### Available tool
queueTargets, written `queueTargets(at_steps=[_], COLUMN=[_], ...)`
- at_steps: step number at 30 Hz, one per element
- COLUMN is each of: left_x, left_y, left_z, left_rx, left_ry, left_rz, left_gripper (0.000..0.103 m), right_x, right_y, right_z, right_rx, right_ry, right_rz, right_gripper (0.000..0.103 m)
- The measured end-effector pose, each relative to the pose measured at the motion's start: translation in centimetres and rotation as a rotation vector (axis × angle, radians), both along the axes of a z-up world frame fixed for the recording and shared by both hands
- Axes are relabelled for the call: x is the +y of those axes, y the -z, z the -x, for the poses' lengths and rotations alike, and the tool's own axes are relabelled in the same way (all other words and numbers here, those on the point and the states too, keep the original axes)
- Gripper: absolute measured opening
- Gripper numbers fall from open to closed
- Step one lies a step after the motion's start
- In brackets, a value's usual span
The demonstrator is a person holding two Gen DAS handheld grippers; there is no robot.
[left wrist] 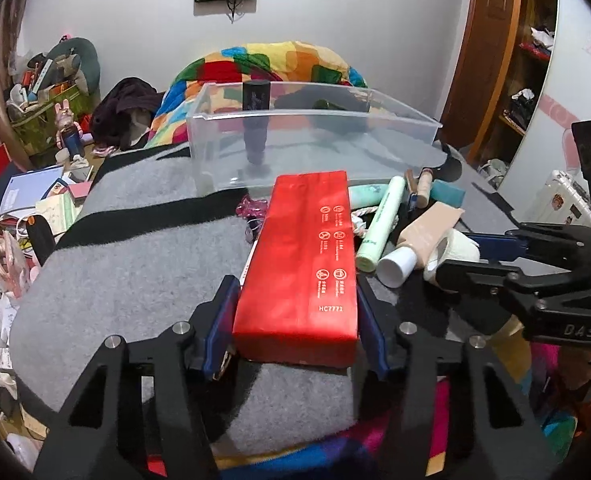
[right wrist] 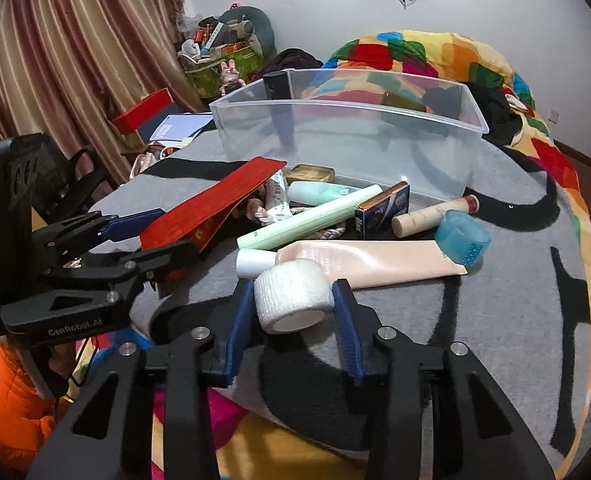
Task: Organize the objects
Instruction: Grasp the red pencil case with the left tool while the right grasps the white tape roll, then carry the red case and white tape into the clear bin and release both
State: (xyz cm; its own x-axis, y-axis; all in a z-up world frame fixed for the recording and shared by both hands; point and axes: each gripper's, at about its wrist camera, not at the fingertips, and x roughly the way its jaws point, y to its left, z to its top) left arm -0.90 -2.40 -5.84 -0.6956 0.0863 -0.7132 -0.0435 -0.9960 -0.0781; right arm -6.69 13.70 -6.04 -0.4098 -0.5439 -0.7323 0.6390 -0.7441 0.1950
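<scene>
My left gripper [left wrist: 299, 300] is shut on a long red box [left wrist: 301, 264], held tilted over the grey blanket; it also shows in the right wrist view [right wrist: 215, 204]. My right gripper [right wrist: 293, 304] is shut on a white bandage roll [right wrist: 291, 300], seen too in the left wrist view [left wrist: 455, 252]. A clear plastic bin [left wrist: 315, 140] stands behind, with a black bottle [left wrist: 255, 120] upright inside. A pile lies in front of it: a green tube [right wrist: 311, 216], a peach tube [right wrist: 359, 260], a blue tape roll [right wrist: 461, 240], a small blue box [right wrist: 383, 208].
A grey and black blanket [right wrist: 495, 320] covers the bed. A colourful quilt [right wrist: 435, 56] lies behind the bin. Clutter, books and a red box [right wrist: 143, 114] fill the floor at the left, by the curtains. A wardrobe [left wrist: 535, 60] stands at the right.
</scene>
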Motion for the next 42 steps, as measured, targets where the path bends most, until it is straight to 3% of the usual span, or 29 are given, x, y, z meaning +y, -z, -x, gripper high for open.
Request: queueTargets(at_steps=[6, 13, 21, 31, 42], left_x=[-0.2, -0.6, -3.1, -4.3, -3.8], left_y=[-0.8, -3.9, -6.5, -7.0, -5.4], left_z=[-0.5, -1.0, 1.9, 9.0, 14.1], left_rx=[0.020, 0.104, 0.166, 0.132, 0.062], left_ry=[-0.014, -0.039, -0.144, -0.176, -0.141], left_rz=[-0.009, 0.003, -0.008, 0.027, 0.011], left_gripper=[0.055, 0.055, 0.055, 0.055, 0.055], right_x=[0.3, 1.1, 1.1, 0.0, -1.6], right_y=[-1.4, -3.9, -6.0, -7.4, -6.1], right_z=[-0.7, 0.0, 2.5, 7.1, 14.0], right_rx=[0.039, 0.096, 0.146, 0.162, 0.091], right_ry=[0.004, 0.047, 0.112, 0.176, 0.241], right_rz=[0.023, 0.054, 0.082, 0.096, 0.053], right_gripper=[0.037, 0.037, 0.037, 0.037, 0.037])
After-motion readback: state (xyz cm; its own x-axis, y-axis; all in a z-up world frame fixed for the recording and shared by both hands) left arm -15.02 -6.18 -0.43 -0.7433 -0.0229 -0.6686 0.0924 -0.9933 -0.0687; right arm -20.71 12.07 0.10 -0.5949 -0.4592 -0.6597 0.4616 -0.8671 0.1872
